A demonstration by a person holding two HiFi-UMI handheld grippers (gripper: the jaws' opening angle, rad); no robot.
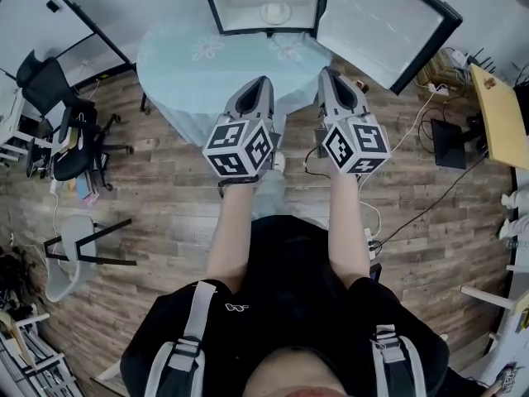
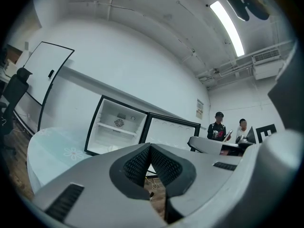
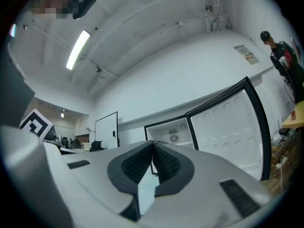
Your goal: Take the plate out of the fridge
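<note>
We hold two tongs, one in each hand. The left tongs (image 1: 265,81) and the right tongs (image 1: 325,73) are both closed, their ribbed black pads pressed together with nothing between them. Each is smooth grey plastic and carries one cube (image 1: 240,147) faced with black-and-white square markers. There is one fridge (image 1: 240,2), small, black-framed and white inside, and its one door (image 1: 388,23) is swung wide to the right. One plate (image 1: 275,12), white and round, lies low inside the fridge, well apart from both tongs. In front of the fridge stands one round counter (image 1: 178,64) under a pale blue cloth printed with two white flowers (image 1: 205,49). The tongs hang side by side with their tips over its near edge, pointing at the fridge. The floor (image 1: 165,197) is wood-look planks in brown and grey. On the left stand two chairs, a black office chair (image 1: 66,131) and, nearer us, a pale grey chair (image 1: 73,259). Cables (image 1: 413,131) trail over the planks on the right. The walls and ceiling are plain white, with a long light strip (image 2: 228,25) overhead. Far off in the left gripper view, two people (image 2: 218,127) are by the far wall.
</note>
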